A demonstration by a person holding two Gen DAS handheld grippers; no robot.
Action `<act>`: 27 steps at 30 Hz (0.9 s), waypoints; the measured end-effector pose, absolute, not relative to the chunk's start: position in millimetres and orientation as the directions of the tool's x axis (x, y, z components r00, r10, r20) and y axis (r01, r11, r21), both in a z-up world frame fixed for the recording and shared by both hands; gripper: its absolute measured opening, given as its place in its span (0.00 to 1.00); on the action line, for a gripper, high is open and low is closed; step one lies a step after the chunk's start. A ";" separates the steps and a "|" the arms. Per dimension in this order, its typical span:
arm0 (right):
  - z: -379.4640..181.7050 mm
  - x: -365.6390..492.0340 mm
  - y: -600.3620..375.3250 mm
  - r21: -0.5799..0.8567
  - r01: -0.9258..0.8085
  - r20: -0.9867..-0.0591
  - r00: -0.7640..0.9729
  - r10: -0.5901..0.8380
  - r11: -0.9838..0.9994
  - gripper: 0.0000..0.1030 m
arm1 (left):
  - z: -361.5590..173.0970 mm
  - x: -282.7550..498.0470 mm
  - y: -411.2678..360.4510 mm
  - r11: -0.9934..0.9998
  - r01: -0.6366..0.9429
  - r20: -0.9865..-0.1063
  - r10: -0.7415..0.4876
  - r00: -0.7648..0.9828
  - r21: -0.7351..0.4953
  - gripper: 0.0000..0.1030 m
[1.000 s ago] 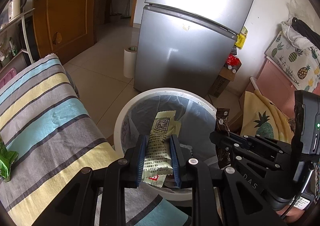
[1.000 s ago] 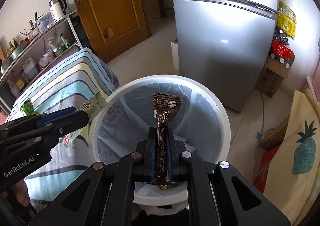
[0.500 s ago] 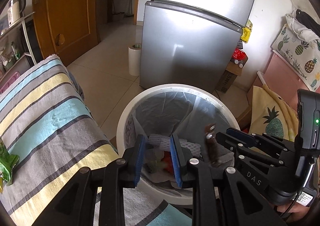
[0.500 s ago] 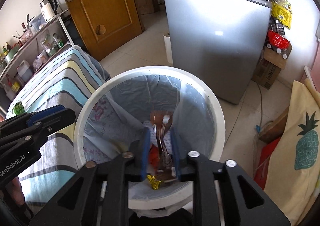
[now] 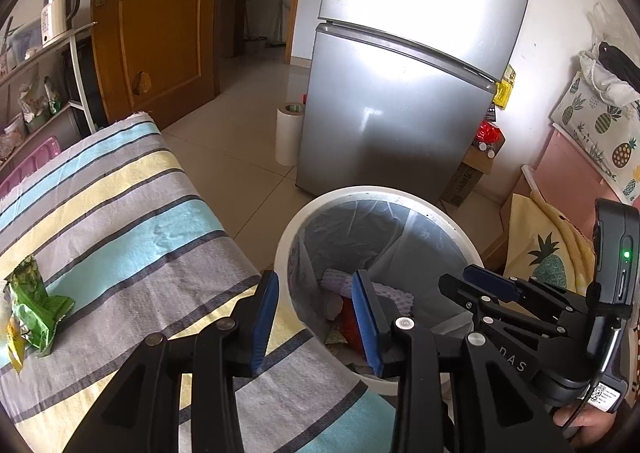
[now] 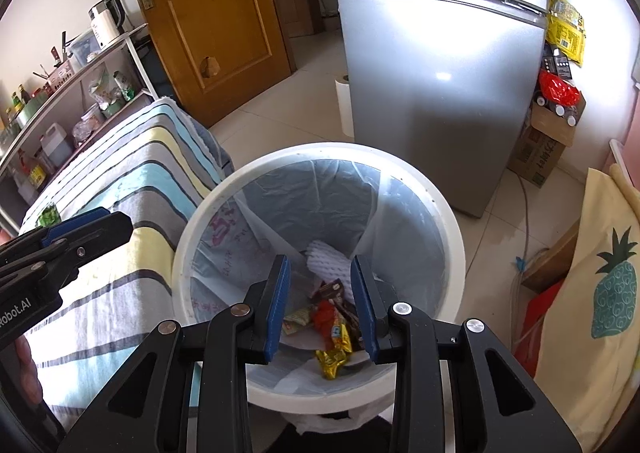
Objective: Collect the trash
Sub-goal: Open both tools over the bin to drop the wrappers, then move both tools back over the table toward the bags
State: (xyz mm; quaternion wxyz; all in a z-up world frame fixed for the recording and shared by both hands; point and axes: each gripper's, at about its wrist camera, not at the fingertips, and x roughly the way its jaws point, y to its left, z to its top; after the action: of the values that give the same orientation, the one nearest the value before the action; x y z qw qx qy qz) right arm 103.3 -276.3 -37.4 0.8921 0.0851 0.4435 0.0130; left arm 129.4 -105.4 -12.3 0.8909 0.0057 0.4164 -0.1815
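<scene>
Right wrist: wrappers [image 6: 332, 317] in bin [image 6: 452, 237], below opening right tongs [image 6: 320, 297].

The left gripper's [image 5: 314, 309] right finger covers part of the trash inside the white bin [image 5: 452, 231]. In the right wrist view, the right gripper's [image 6: 320, 293] fingers hide the edges of the wrapper pile [image 6: 332, 317]. The green wrapper [image 5: 34, 305] is cut off at the frame's dark edge, its print unreadable. The bin's near rim is covered by both grippers' bodies.
</scene>
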 end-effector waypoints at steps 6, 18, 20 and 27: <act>-26.0 99.8 -260.5 0.175 0.023 -0.770 0.626 0.122 0.984 0.32 | -4.0 118.9 -78.9 0.945 0.292 -0.729 -0.301 0.615 -0.145 0.37; -15.7 99.7 -209.9 0.193 -0.077 -0.742 0.641 0.197 0.978 0.32 | 5.7 95.2 2.1 0.980 0.141 -0.696 -0.198 0.690 -0.139 0.37; -14.7 100.9 -195.4 0.193 -0.112 -0.738 0.638 0.219 0.975 0.32 | 4.4 93.5 20.8 0.985 0.099 -0.699 -0.171 0.694 -0.143 0.37; -12.2 106.9 -142.6 0.173 -0.223 -0.739 0.615 0.276 0.959 0.32 | 0.5 82.2 85.4 0.991 -0.035 -0.706 -0.068 0.705 -0.131 0.37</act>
State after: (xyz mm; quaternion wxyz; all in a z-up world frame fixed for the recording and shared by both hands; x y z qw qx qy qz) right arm 106.9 -142.6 -12.2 0.8979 0.0320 0.4164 0.1390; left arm 82.2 85.4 0.5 0.9209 -0.0675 0.3837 -0.0089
